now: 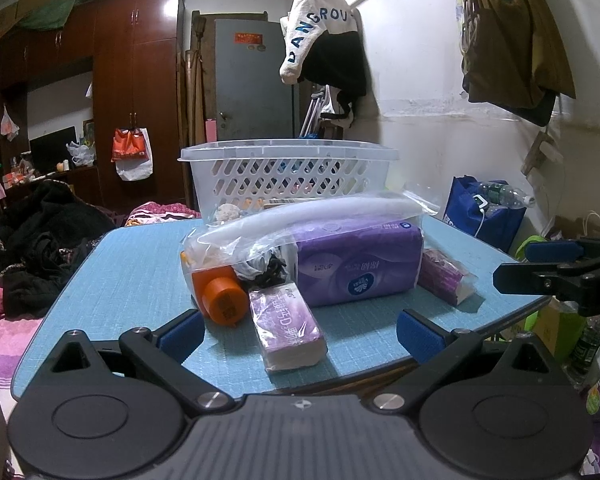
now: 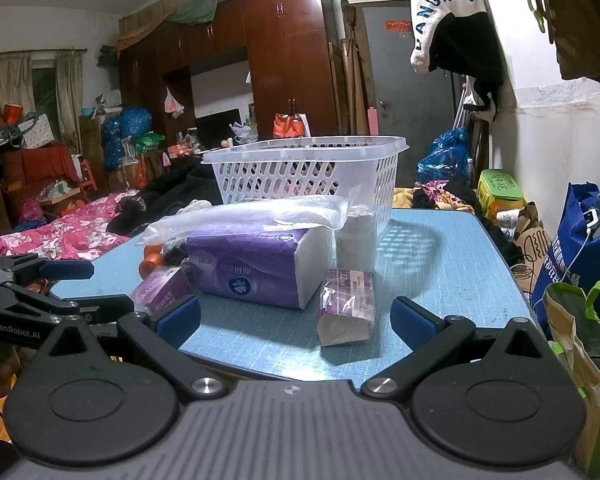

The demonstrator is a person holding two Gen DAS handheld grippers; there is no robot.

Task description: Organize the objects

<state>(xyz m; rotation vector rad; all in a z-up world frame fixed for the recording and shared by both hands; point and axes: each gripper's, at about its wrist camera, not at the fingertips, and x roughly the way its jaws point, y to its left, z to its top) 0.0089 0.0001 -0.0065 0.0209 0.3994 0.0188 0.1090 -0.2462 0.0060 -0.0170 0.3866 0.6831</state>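
Note:
A white lattice basket [image 1: 288, 172] [image 2: 308, 176] stands at the far side of the blue table [image 1: 132, 276] [image 2: 440, 276]. In front of it lie a big purple tissue pack [image 1: 356, 264] [image 2: 252, 264], a clear plastic bag [image 1: 300, 216] [image 2: 252, 212] draped over it, an orange-capped bottle [image 1: 220, 296] [image 2: 154, 262], a small purple box [image 1: 286, 326] [image 2: 160, 288] and a bagged purple packet [image 1: 444, 276] [image 2: 348, 304]. My left gripper [image 1: 300, 332] is open at the near edge, facing the small box. My right gripper [image 2: 296, 320] is open too, just short of the bagged packet.
A blue shopping bag [image 1: 484, 212] [image 2: 580, 256] and a green-handled bag [image 2: 580, 344] stand right of the table. Bedding and dark clothes [image 1: 40, 240] lie to the left. A wardrobe [image 1: 136, 92] and a grey door [image 1: 252, 80] stand behind. Clothes hang on the right wall.

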